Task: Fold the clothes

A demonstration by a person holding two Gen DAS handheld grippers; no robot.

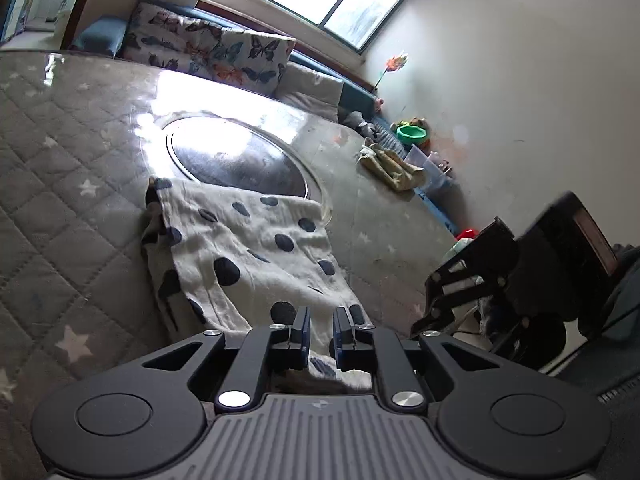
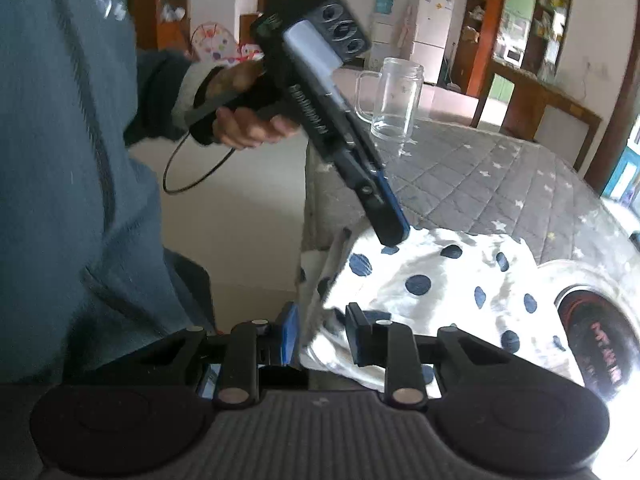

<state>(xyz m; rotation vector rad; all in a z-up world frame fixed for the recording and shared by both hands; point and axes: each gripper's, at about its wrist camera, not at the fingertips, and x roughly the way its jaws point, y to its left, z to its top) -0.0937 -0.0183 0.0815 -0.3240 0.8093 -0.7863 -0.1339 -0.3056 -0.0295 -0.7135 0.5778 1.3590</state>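
A white garment with dark blue dots (image 1: pixel 256 248) lies on the quilted grey table cover, its far edge over a round glass inset; it also shows in the right wrist view (image 2: pixel 432 276). My left gripper (image 1: pixel 321 330) has its jaws narrowed over the garment's near edge, with cloth between the pads. In the right wrist view the left gripper (image 2: pixel 394 232) points down onto the garment's edge. My right gripper (image 2: pixel 322 334) is open, its jaws either side of the garment's corner at the table edge. The right gripper (image 1: pixel 436 312) shows at the right in the left wrist view.
A round glass inset (image 1: pixel 240 160) sits in the table middle. A glass mug (image 2: pixel 394 100) stands on the table's far corner. A yellowish cloth (image 1: pixel 390 164) lies at the table's far right edge. A butterfly-print sofa (image 1: pixel 208 48) stands behind. The person's blue-grey sweater (image 2: pixel 60 160) is close on the left.
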